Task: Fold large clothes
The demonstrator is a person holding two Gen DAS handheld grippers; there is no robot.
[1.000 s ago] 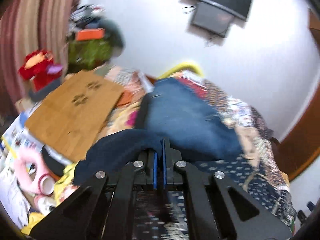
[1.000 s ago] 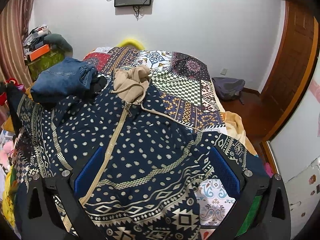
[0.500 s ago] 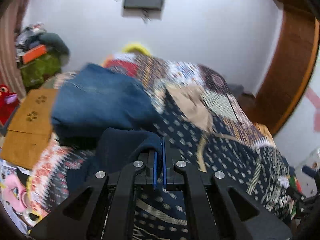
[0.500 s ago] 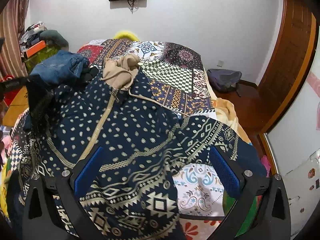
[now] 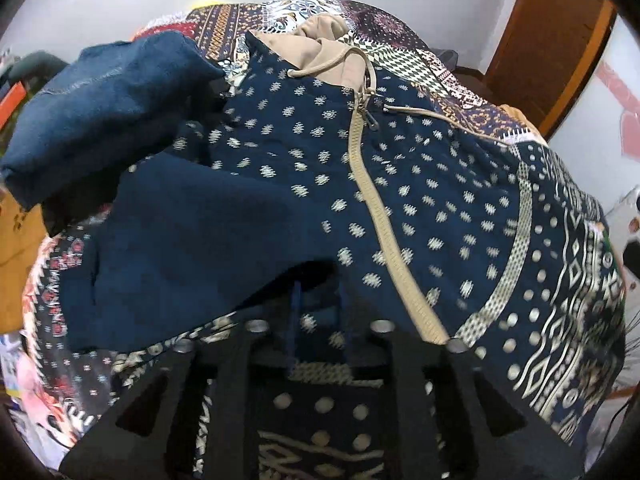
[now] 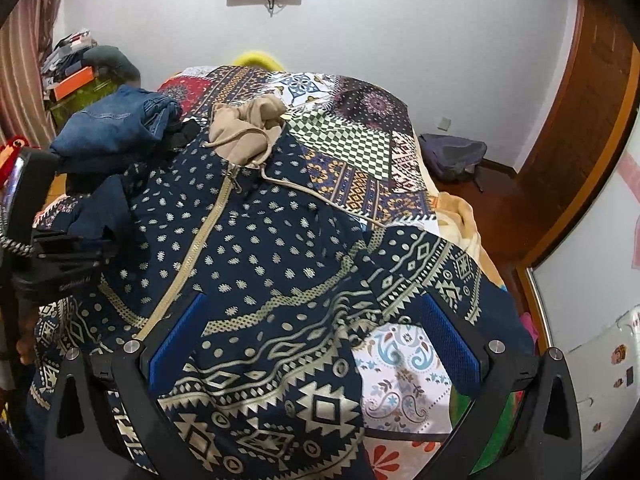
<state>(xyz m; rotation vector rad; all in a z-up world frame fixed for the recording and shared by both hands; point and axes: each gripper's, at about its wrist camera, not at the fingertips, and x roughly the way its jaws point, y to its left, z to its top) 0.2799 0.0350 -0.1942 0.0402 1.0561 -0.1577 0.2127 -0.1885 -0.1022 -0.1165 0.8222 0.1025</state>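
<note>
the navy zip-up hoodie with cream dots, geometric bands and a tan hood (image 6: 256,240) lies front-up on the patchwork-quilted bed (image 6: 360,148), spread directly ahead of and beneath both grippers. it reads as soft, limp and fairly light — it will drape and slide on the quilt rather than hold a crease, so it is best taken at a cuff, hem or shoulder seam where the cloth is doubled. the tan zipper (image 5: 384,216) gives the only stiff line, a likely fold axis.

the left gripper (image 5: 316,304) has its fingers a narrow gap apart with the plain navy sleeve (image 5: 192,240) draped over them; whether they still pinch it cannot be told. the right gripper (image 6: 308,344) is spread wide and empty, hovering over the lower hem.

ahead and to the left of the left gripper a folded pile of blue jeans (image 5: 104,108) crowds the hoodie's shoulder, so room there is tight. to the right of the right gripper the other sleeve reaches near the bed edge; bare quilt lies open beyond the hood.
</note>
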